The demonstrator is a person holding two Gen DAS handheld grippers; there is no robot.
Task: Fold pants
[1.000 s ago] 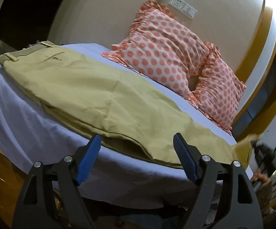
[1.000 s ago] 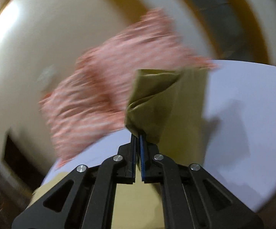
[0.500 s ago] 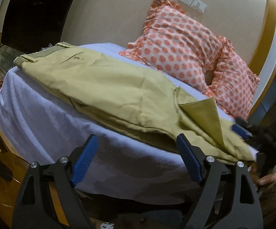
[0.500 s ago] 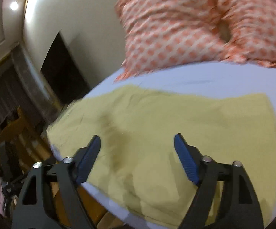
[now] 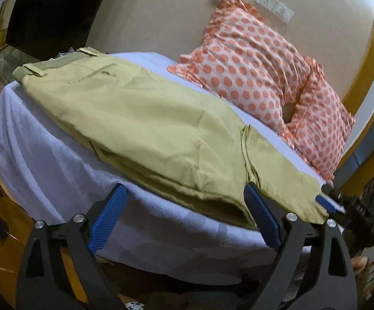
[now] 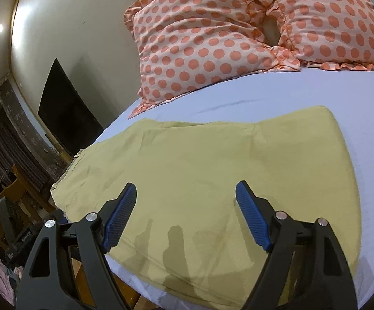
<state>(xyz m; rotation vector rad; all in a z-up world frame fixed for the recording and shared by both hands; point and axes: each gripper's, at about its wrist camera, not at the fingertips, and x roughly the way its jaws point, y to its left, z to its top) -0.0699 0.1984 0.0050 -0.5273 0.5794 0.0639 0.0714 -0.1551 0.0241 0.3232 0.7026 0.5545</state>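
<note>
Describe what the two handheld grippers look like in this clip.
The left gripper and the right gripper look alike: two black arms with triangular cut-outs, silver round screw heads at the joints, and blue ribbed pads on the inner faces of the fingers. No cables, sleeves or printed markings show on either in these views.

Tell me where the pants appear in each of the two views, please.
Left wrist view: the pants lie across the middle, waistband at upper left.
Right wrist view: the pants fill the centre and bottom, past the open right gripper.
Shared landmark: the dotted pillows behind them.
</note>
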